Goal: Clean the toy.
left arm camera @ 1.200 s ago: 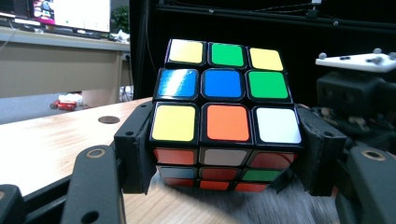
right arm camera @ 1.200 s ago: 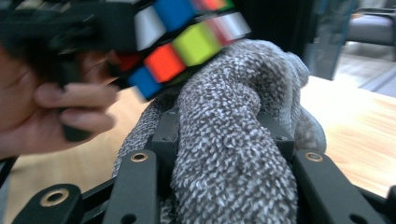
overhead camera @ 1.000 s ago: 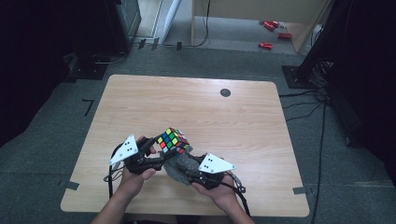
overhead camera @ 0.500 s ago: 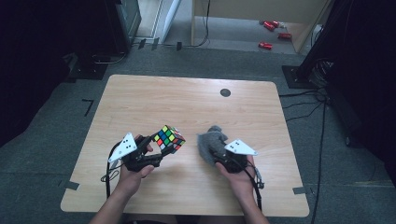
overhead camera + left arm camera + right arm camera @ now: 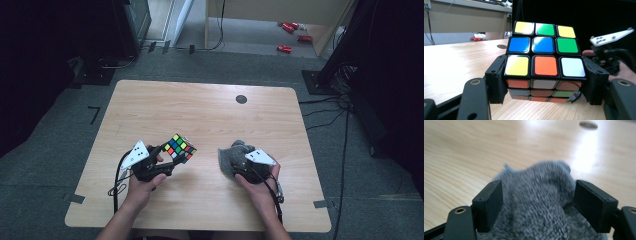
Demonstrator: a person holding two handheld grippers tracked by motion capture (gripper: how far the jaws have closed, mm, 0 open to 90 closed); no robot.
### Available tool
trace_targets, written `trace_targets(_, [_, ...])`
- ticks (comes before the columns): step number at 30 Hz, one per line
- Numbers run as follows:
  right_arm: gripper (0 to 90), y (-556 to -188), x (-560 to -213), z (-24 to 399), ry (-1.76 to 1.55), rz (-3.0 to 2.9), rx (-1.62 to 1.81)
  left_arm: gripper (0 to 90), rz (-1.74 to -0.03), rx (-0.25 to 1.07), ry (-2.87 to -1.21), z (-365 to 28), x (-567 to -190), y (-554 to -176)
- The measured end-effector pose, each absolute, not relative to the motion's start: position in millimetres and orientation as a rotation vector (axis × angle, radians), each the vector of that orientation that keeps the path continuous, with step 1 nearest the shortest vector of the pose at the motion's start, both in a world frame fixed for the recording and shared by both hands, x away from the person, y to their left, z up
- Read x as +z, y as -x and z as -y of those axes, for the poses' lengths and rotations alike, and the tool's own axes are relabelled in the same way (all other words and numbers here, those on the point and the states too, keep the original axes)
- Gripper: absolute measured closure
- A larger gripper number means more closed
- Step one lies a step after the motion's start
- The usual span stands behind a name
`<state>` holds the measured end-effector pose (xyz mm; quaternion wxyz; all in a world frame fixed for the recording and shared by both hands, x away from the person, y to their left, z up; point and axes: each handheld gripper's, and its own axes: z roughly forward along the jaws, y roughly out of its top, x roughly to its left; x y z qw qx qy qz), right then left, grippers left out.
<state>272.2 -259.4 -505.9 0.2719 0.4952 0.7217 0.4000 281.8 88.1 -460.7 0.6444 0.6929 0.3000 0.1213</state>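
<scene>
A scrambled puzzle cube (image 5: 179, 148) is held just above the wooden table (image 5: 200, 105) at the front left, tilted, with my left gripper (image 5: 169, 159) shut on its two sides. In the left gripper view the cube (image 5: 543, 62) sits between the black pads (image 5: 496, 80), top face in yellow, green, blue, orange and white. A crumpled grey cloth (image 5: 231, 154) lies on the table at the front right. My right gripper (image 5: 241, 163) is over it. Its jaws have just been opening and stand wide in the right gripper view, with the cloth (image 5: 541, 215) bulging between them.
A dark round hole (image 5: 241, 99) marks the table's far right part. Red objects (image 5: 285, 48) lie on the floor beyond the table, and cables (image 5: 330, 120) run along the floor at the right. The right gripper (image 5: 609, 50) appears beside the cube in the left gripper view.
The right gripper has carried the grey cloth away from the cube to the right and lowered it onto the table. The left gripper and cube have stayed nearly still.
</scene>
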Motion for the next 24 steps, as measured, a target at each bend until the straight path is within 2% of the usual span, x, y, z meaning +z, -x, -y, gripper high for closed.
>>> trace_targets(9, [20.8, -252, -478, 224, -1.094, -1.969, 1.318, 34.5, -0.705, 0.249, -1.577, -85, -461, -282])
trace_targets(13, [21.1, -244, -476, 203, -1.008, -1.996, 1.452, 34.5, -0.702, 0.230, -1.578, -82, -461, -281])
trace_targets(24, [20.6, -232, -477, 177, -0.830, -2.011, 1.478, 34.5, -0.688, 0.178, -1.618, -65, -462, -275])
